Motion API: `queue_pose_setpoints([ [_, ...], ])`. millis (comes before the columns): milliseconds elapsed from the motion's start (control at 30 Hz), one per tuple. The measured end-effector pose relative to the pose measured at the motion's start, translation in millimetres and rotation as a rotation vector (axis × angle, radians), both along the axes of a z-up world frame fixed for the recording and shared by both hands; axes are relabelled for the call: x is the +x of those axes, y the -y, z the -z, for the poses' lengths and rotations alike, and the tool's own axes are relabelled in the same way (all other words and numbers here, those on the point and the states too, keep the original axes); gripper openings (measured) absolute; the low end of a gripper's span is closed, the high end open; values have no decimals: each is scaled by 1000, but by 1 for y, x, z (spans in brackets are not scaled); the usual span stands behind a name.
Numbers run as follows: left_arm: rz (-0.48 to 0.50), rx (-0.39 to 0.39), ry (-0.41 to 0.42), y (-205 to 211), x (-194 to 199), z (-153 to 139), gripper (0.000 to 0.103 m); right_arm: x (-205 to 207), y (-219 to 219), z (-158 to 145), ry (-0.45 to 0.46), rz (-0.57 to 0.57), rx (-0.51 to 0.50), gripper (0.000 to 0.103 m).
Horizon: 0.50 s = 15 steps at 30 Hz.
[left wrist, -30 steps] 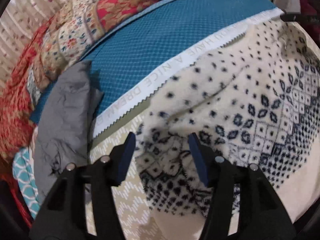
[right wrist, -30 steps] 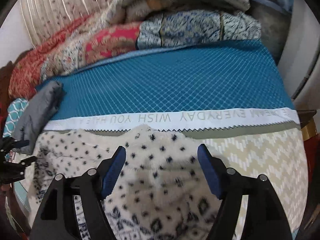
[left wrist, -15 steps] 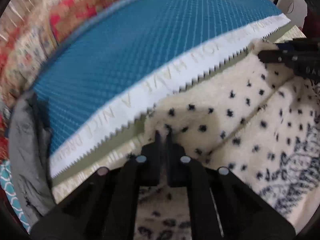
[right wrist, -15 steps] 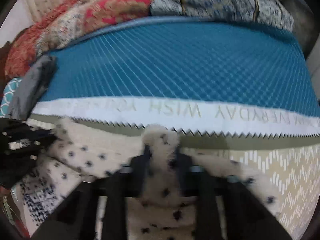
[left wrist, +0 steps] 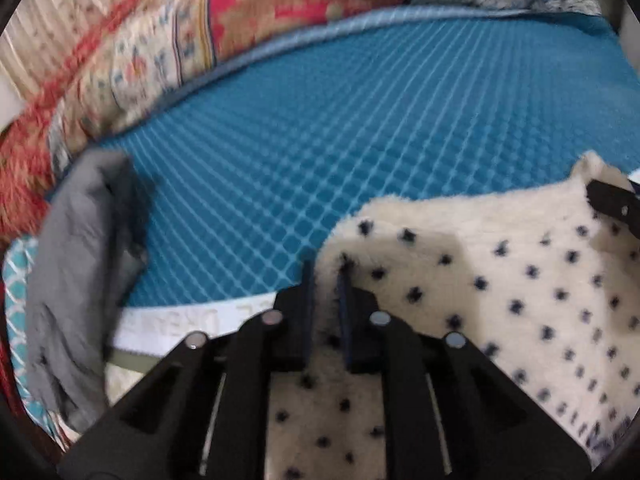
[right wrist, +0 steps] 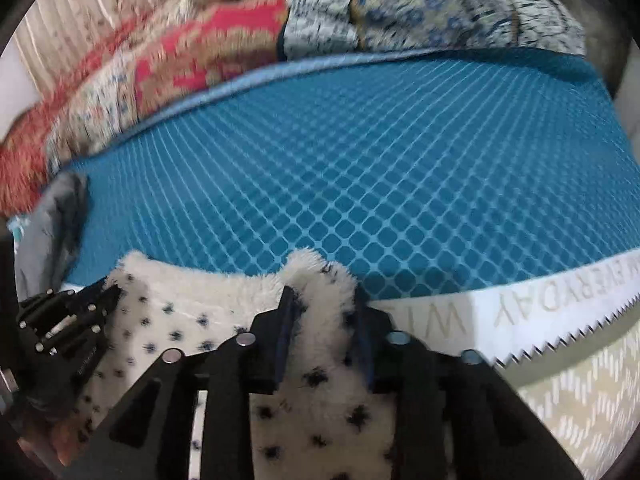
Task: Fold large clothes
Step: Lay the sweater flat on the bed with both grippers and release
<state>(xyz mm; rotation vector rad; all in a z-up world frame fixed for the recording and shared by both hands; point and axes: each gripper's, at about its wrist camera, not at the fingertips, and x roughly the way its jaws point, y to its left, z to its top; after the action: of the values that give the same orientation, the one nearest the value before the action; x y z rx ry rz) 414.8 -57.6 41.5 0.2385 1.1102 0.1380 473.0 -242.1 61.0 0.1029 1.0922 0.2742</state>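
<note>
The garment is a cream fleece with small dark-blue spots (left wrist: 500, 264), lying on a blue diamond-patterned mat (left wrist: 340, 152). My left gripper (left wrist: 326, 276) is shut on its far left corner and holds that corner lifted over the mat. My right gripper (right wrist: 322, 300) is shut on the far right corner of the same fleece (right wrist: 316, 384), raised to the same height. The fleece edge stretches between the two grippers. The left gripper also shows at the left of the right wrist view (right wrist: 104, 296). The right gripper's tip shows at the right edge of the left wrist view (left wrist: 596, 194).
A crumpled grey cloth (left wrist: 80, 272) lies at the mat's left edge. Folded patterned quilts (right wrist: 248, 36) are stacked behind the mat. The mat's white zigzag border with lettering (right wrist: 540, 312) lies over a beige chevron sheet (right wrist: 580, 400).
Both grippers went from open over the fleece to shut on its far corners. They have since lifted the edge and carried it forward over the blue mat, past the white border.
</note>
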Motion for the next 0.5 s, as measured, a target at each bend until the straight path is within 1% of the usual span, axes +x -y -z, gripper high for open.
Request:
queue_pose_setpoints([
  [33, 3, 3, 24, 1, -4, -10, 11, -4, 5, -9, 11, -13, 21, 27],
  [67, 4, 16, 65, 0, -7, -29, 11, -9, 12, -22, 32, -22, 33, 30],
  [100, -2, 37, 88, 0, -13, -43, 12, -16, 19, -34, 53, -24, 48, 33],
  [133, -13, 54, 97, -2, -17, -55, 22, -23, 25, -44, 69, -26, 66, 42],
  [167, -20, 31, 91, -6, -28, -69, 30, -33, 36, -57, 71, -36, 87, 46],
  [200, -20, -2, 87, -13, -33, -78, 36, -45, 43, -64, 74, -45, 101, 46],
  [267, -29, -58, 121, -25, -57, -97, 36, -79, 63, -82, 100, -52, 108, 47],
  [300, -7, -88, 145, -30, -74, -105, 36, -101, 76, -86, 115, -41, 108, 47],
  [333, 16, -106, 159, -32, -91, -109, 36, -124, 90, -88, 131, -29, 114, 47],
  [367, 50, -127, 176, -36, -118, -111, 38, -154, 106, -90, 145, 1, 116, 47],
  [400, 75, -147, 185, -39, -142, -110, 45, -181, 122, -88, 146, 24, 116, 48],
  [433, 95, -167, 188, -38, -167, -107, 47, -212, 137, -83, 144, 45, 118, 48],
  [500, 138, -214, 171, -36, -222, -91, 47, -250, 156, -68, 130, 95, 84, 48],
])
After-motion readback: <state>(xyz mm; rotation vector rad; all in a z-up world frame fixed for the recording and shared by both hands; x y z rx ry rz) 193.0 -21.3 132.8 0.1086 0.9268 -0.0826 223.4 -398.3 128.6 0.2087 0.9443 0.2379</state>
